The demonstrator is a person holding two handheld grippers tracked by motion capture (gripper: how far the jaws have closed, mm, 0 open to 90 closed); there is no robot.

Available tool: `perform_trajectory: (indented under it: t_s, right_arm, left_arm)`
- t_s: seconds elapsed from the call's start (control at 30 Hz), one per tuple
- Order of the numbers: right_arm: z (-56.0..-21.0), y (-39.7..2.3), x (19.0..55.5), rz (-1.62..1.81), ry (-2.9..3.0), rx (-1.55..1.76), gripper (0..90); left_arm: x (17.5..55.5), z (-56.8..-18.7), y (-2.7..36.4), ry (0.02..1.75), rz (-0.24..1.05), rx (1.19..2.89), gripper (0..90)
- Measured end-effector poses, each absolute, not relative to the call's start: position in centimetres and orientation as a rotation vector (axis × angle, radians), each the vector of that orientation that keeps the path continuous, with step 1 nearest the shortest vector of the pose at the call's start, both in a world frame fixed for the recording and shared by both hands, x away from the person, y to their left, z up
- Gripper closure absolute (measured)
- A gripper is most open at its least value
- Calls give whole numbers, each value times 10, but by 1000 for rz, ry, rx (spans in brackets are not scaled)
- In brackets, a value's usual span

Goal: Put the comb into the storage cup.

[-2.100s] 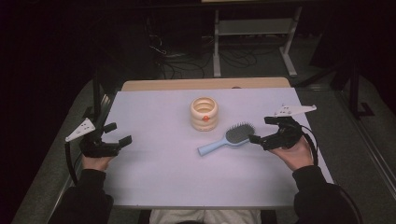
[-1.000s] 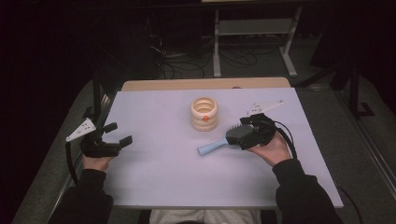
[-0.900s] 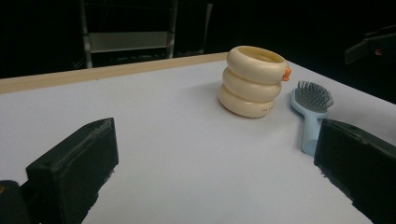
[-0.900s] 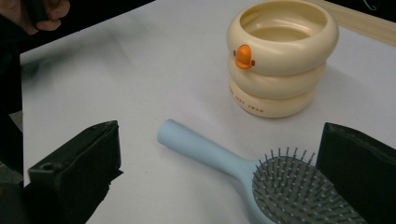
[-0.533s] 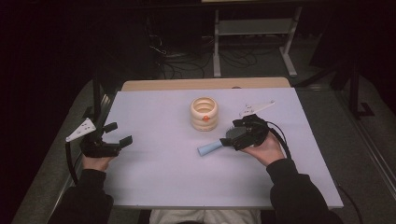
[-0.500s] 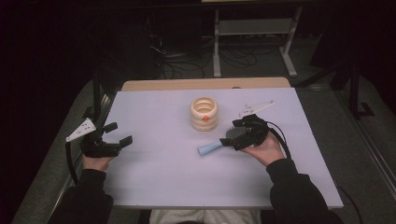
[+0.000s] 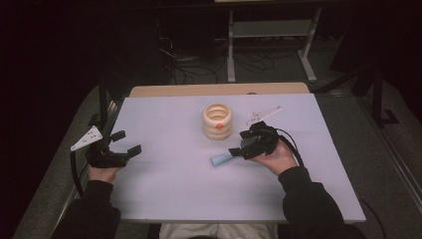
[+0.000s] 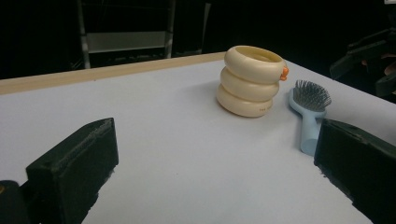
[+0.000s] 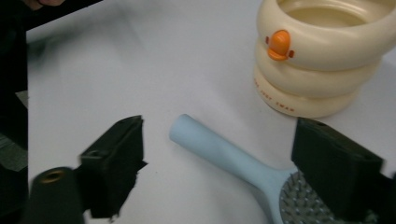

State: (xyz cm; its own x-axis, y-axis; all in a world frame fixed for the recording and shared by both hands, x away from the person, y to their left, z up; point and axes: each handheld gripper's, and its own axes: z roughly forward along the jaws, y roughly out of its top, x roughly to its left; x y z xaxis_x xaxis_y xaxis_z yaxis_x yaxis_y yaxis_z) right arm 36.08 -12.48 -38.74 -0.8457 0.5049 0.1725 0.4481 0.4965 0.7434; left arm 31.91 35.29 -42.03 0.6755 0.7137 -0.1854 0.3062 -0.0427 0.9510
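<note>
Brush [image 9: 243, 163] lies flat mid-table, ungrasped, between the released jaws of the right gripper [image 7: 249, 143]; left gripper [image 7: 122, 149] rests released near the left edge, so any lift remains undone.

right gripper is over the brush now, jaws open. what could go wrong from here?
1. The right gripper straddles the hairbrush at the neck, one jaw near the bristles; closing there may clamp bristles and slip, or twist the brush.
2. The ringed cream container stands close beside the brush; lifting or swinging the handle could knock it.
</note>
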Motion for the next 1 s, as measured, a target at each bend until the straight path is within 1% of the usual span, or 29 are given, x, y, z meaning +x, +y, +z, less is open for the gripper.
perform_trajectory:
  t_s: [0.07, 0.1, 0.27, 0.33, 0.53, 0.6, 0.67, 0.9, 1.0]
  right_arm:
    - [-388, -121, 362, 1267, 2665, 856, 253]
    - [-388, -121, 362, 1267, 2665, 856, 253]
    - [-391, -113, 365, 1231, 2690, 842, 331]
    - [-391, -110, 366, 1215, 2699, 831, 380]
    - [-395, -101, 369, 1182, 2709, 814, 561]
    - [-397, -95, 370, 1163, 2729, 791, 667]
    - [-397, -94, 371, 1159, 2735, 791, 682]
    - [-397, -83, 376, 1094, 2758, 776, 848]
    - [-398, -80, 378, 1072, 2755, 769, 879]
  left_arm:
    - [319, -420, 353, 845, 405, 1633, 0]
    - [319, -420, 353, 845, 404, 1633, 0]
    - [319, -420, 353, 846, 403, 1632, 0]
    - [319, -420, 353, 846, 402, 1632, 0]
    - [319, -420, 352, 844, 401, 1635, 0]
    - [319, -420, 352, 843, 401, 1635, 0]
    - [319, -420, 352, 843, 400, 1635, 0]
    - [320, -420, 352, 840, 397, 1638, 0]
    - [320, -421, 352, 839, 395, 1640, 0]
